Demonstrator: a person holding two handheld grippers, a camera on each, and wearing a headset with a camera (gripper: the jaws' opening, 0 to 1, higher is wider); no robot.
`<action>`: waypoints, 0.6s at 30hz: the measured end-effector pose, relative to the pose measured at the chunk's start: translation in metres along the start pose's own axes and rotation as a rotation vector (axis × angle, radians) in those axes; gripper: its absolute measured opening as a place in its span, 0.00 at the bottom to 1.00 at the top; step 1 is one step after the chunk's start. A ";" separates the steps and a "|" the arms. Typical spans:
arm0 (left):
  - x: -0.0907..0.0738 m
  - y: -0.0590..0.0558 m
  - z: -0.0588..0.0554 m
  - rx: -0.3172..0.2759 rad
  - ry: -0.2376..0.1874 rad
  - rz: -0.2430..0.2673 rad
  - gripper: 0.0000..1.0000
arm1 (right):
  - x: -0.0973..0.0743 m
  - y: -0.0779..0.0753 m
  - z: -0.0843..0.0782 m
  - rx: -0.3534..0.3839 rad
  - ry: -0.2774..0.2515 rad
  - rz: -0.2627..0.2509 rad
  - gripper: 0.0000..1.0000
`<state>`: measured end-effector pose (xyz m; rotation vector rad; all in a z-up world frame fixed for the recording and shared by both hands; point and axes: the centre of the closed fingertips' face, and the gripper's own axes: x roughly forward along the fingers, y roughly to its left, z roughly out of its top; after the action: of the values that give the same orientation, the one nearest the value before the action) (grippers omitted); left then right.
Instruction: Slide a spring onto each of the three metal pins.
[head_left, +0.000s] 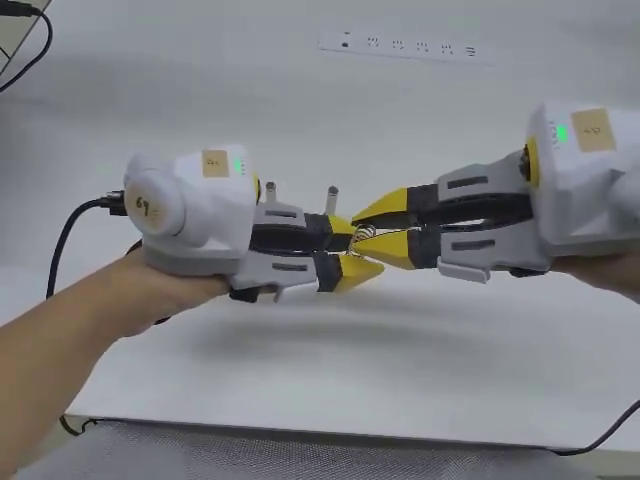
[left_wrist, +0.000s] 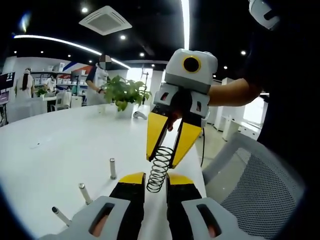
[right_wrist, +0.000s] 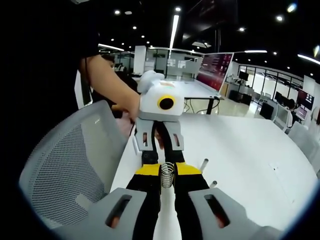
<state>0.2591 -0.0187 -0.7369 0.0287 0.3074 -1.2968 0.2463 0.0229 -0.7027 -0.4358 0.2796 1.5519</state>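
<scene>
While between left gripper (left_wrist: 156, 177) and right gripper (left_wrist: 161, 159) fingers (left_wrist: 184, 142), spring (left_wrist: 161, 168) near pins (left_wrist: 113, 168).

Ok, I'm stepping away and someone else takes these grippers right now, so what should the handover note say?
Left gripper: jaws look closed against one end of the spring.
Right gripper: jaws look closed against its other end, tip to tip with the left. I cannot tell which one bears it.
Spring: held in the air between the two, above the white table.
Metal pins: three stand on the table beside the grippers, all bare.
Done: no spring on any pin yet.
Left: seat this spring on a pin, then fit the other two pins.
</scene>
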 end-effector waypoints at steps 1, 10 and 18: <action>0.000 0.000 -0.001 0.003 0.004 0.002 0.09 | 0.000 0.000 0.000 0.003 0.000 -0.001 0.06; -0.007 0.005 -0.006 -0.008 0.005 0.035 0.15 | -0.003 -0.002 0.000 0.007 0.003 -0.014 0.06; -0.014 0.009 -0.009 -0.014 0.008 0.058 0.20 | -0.004 -0.004 0.000 0.009 0.001 -0.021 0.06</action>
<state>0.2623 -0.0017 -0.7435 0.0303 0.3201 -1.2372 0.2503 0.0195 -0.7001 -0.4311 0.2824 1.5288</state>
